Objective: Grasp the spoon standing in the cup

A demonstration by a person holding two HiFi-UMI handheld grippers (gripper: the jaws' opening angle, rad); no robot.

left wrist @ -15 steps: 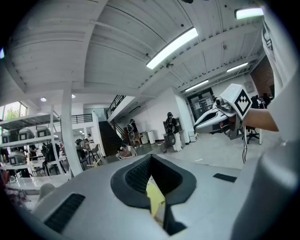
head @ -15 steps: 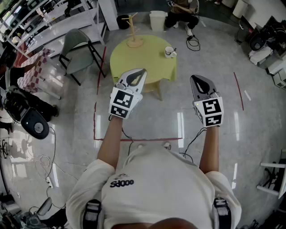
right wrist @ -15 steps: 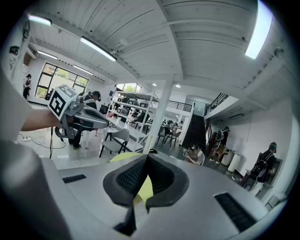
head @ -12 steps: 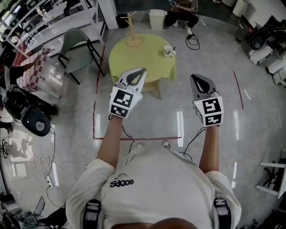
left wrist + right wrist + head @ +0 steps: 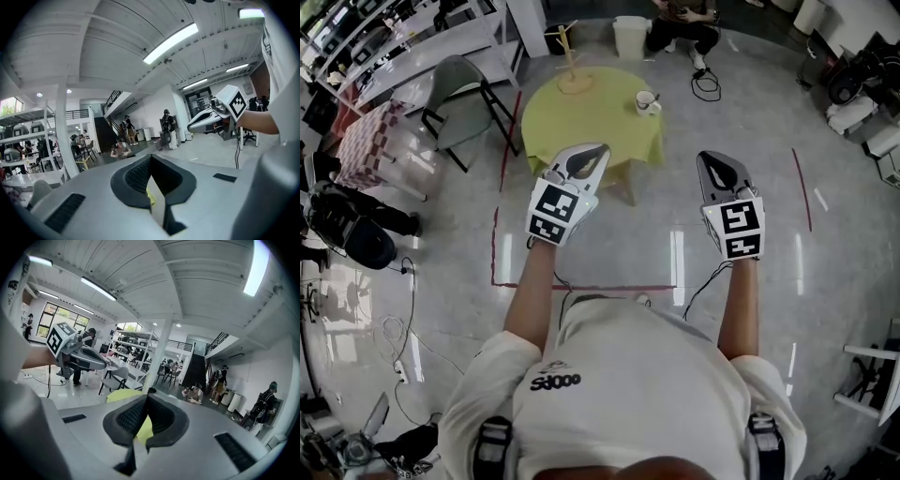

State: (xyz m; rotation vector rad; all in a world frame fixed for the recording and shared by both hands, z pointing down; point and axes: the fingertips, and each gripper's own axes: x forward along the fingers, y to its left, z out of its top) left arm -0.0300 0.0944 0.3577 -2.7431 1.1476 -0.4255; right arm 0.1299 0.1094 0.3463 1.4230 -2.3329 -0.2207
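Note:
A white cup (image 5: 646, 103) with a spoon (image 5: 656, 97) standing in it sits near the right edge of a round yellow-green table (image 5: 581, 127), far ahead of me. My left gripper (image 5: 599, 149) is held in the air short of the table's near edge, jaws together and empty. The right gripper (image 5: 710, 157) hovers over the floor to the table's right, also shut with nothing in it. Across from the left gripper (image 5: 150, 161) in its own view hangs the right gripper (image 5: 211, 119). Past the right gripper (image 5: 146, 399) in its view lie the table (image 5: 119, 394) and the left gripper (image 5: 79, 357).
A wooden mug tree (image 5: 571, 75) stands at the table's far side. A grey folding chair (image 5: 464, 103) is left of the table, a white bin (image 5: 630, 39) and a crouching person (image 5: 680, 23) behind it. Red tape lines (image 5: 497, 253) mark the shiny floor.
Both grippers keep their places and stay shut. In the head view the table and cup have slid slightly up and to the left.

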